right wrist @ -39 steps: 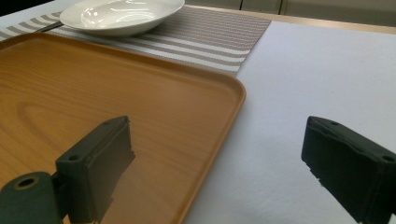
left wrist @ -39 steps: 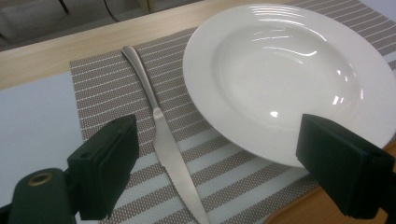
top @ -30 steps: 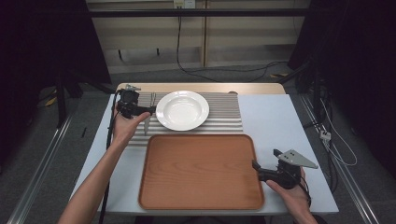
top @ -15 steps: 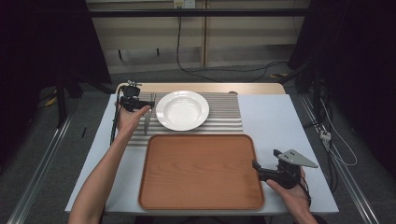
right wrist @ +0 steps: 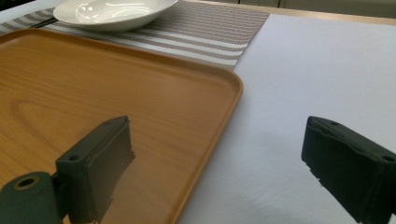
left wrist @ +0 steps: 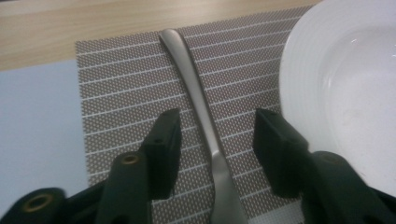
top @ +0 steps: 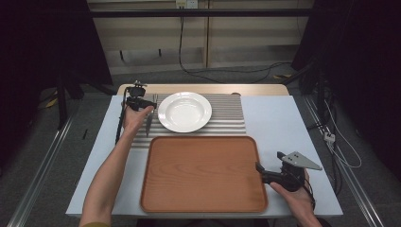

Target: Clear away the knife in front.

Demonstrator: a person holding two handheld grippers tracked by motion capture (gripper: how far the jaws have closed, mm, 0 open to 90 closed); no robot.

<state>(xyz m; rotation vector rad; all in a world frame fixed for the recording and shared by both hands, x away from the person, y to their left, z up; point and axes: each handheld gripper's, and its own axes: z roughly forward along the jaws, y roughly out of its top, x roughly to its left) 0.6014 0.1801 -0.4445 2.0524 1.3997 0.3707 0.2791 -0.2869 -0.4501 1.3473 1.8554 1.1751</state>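
One metal utensil (left wrist: 201, 107), a fork by the tines seen in the high view (top: 149, 122), is laid on the striped placemat (left wrist: 116, 88) just left of the white plate (left wrist: 345, 93). In the left gripper view its handle runs up toward the mat's far edge, and its lower part passes between the two black jaws. The left gripper (left wrist: 215, 140) is set astride it: the jaws have just been closing, yet a gap is left on each side of the handle and the pads are not seen to press on it. To the right of the fork, little room is left before the plate's rim; to its left, a strip of bare mat is seen, then the pale table cover (left wrist: 32, 121).

One plate is counted, placed on the mat near its middle in the high view (top: 184, 111). One wooden tray (top: 203, 175) is laid just in front of the mat, its raised rim close to the mat's near edge.

The right gripper (top: 265, 174) is held at the tray's right edge, well apart from the fork. In the right gripper view its jaws (right wrist: 219, 163) are spread wide with nothing between them, one over the tray's rim (right wrist: 224, 107) and one over open table cover (right wrist: 327, 70), where ample free room is left.

Two grippers and two hands are counted.
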